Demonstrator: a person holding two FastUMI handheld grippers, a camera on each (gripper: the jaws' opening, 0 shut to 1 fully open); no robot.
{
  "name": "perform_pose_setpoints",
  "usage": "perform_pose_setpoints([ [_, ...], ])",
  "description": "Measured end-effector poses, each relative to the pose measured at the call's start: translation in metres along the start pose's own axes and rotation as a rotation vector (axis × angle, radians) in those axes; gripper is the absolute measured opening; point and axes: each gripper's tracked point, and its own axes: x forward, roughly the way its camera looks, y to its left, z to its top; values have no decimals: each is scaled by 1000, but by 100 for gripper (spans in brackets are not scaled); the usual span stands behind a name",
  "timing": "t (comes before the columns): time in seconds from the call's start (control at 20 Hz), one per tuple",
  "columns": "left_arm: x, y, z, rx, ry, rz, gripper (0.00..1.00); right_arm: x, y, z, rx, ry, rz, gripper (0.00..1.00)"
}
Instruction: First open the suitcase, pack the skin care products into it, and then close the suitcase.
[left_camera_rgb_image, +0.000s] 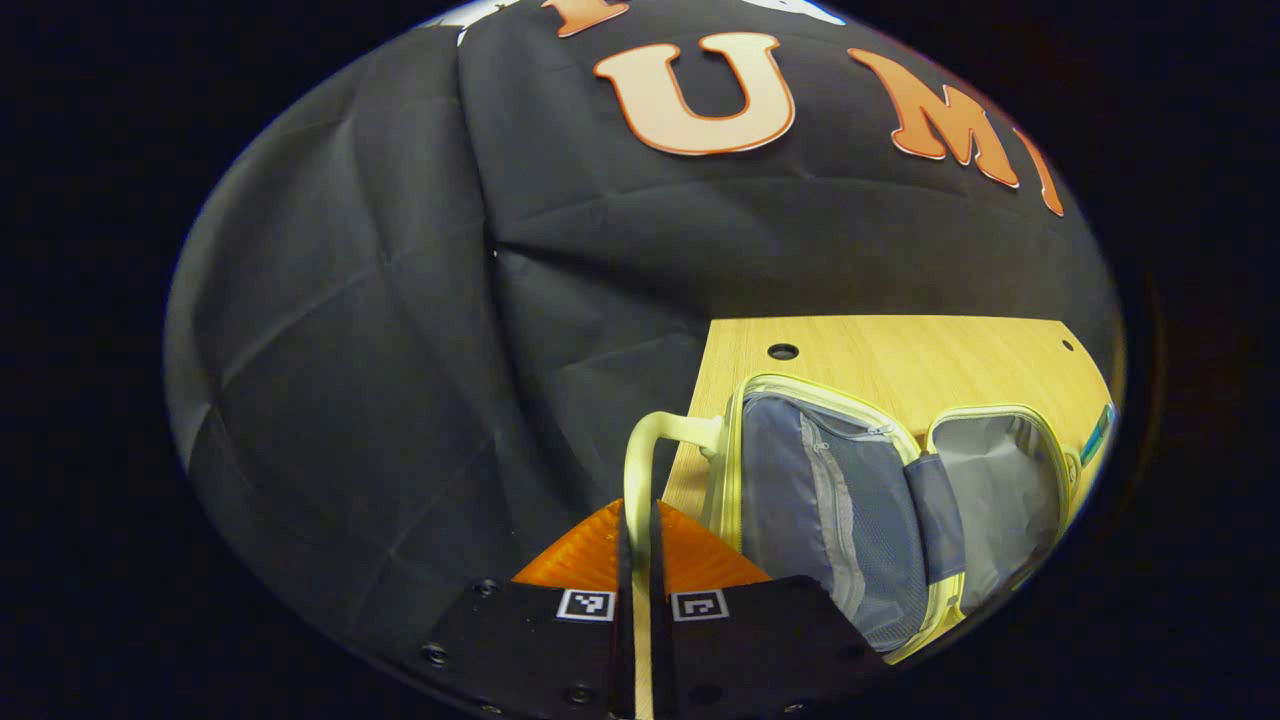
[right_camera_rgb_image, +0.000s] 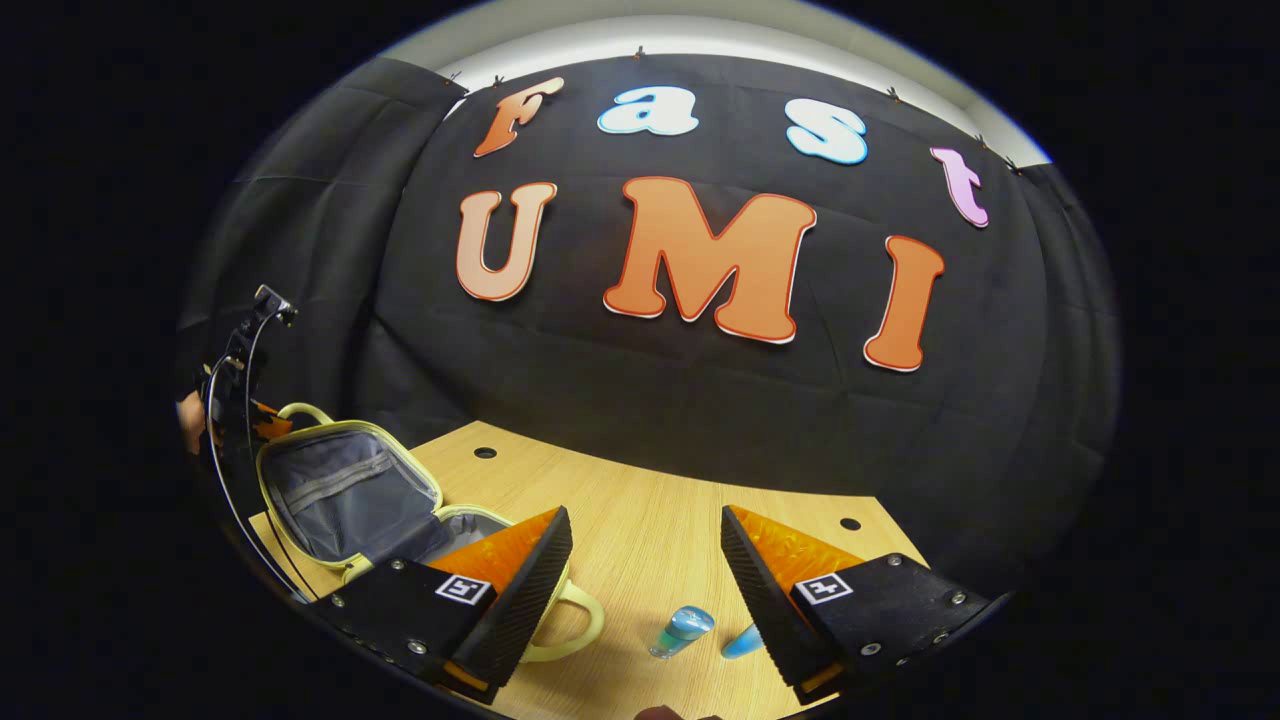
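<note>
Jaws: left gripper clamped on suitcase handle, propping lid upright. Right gripper jaws apart above 2 skin care bottles on table, likely lining up pick.

A staged recording booth, not a lived-in room: black cloth hangs creased as the wall right behind a pale wooden table with round holes drilled in its top, and a strip of light plain wall shows above the cloth.
</note>
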Motion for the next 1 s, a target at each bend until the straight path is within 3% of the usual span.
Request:
perform_pose_setpoints([
  [0.1,1,4,0,7,4,20,15,0,-2,1,14,7,-9,95],
  [0.25,2,-9,6,1,-33,-23,12,3,-11,2,13,8,-26,94],
  [0.4,-17,-45,29,35,-100,-75,26,3,-22,4,15,-10,-39,94],
  [0.45,-28,-59,37,43,-131,-89,29,3,-27,5,14,-17,-42,95],
  [0.6,-51,-118,57,-1,-169,-199,60,2,-41,3,11,-22,-42,94],
  [0.75,-83,-182,81,-10,-226,-293,65,0,-61,-1,17,-25,-43,95],
  [0.9,-117,-238,99,15,-281,-362,82,-2,-78,-5,23,-29,-40,95],
  [1.0,-128,-280,98,31,-279,-419,82,-5,-88,-13,28,-16,-30,95],
])
